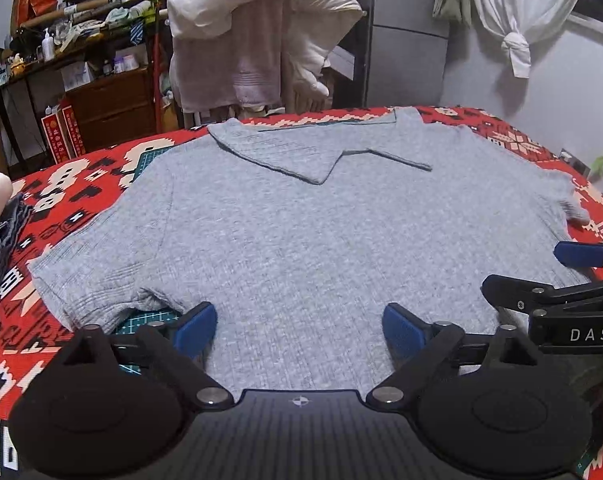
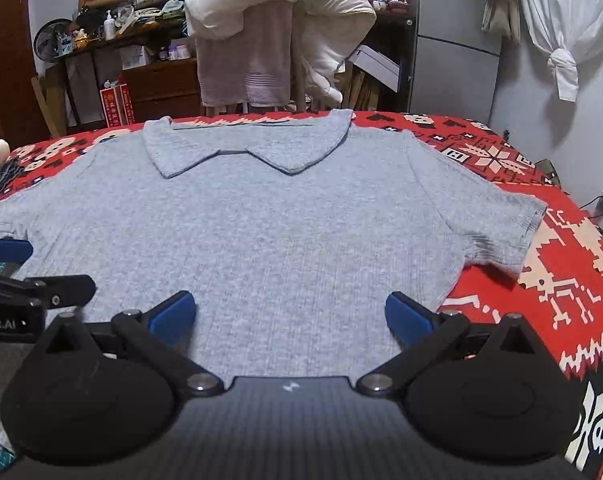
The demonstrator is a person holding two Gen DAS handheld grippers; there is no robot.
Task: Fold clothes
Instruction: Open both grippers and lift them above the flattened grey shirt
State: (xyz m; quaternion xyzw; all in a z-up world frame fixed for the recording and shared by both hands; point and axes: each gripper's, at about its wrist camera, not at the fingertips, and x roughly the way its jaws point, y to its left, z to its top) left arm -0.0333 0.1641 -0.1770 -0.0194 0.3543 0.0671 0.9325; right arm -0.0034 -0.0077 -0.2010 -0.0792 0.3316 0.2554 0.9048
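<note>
Grey polo shirt [image 1: 301,232] lies flat, front up, collar [image 1: 301,152] at the far side, on the red patterned cloth [image 1: 81,184] over the table. Both short sleeves are spread out. No fold made yet, as far as I can judge.

Your left gripper [image 1: 299,328] sits at the near hem, left of centre, jaws spread wide, nothing between them. Your right gripper [image 2: 291,316] is at the same hem, right of centre, also spread wide and empty. The two tools are close side by side; each shows at the edge of the other's view.

Risks from here:
- Ribbed knit is stretchy. Pinch one layer only and the back layer stays down, so the fold comes out skewed. Get both layers in the bite.
- Grab the red cloth along with the hem and you drag the whole cover, shirt included.
- Left sleeve [image 1: 89,284] is already rumpled near the armpit, with green mat showing under it. Fold over that and the crease gets locked in.
- Grippers this close could knock together when you close or lift.
- Uneven lift heights will pull the collar off line.

Can't tell whether the fingertips touch the fabric or hover just above it.
</note>
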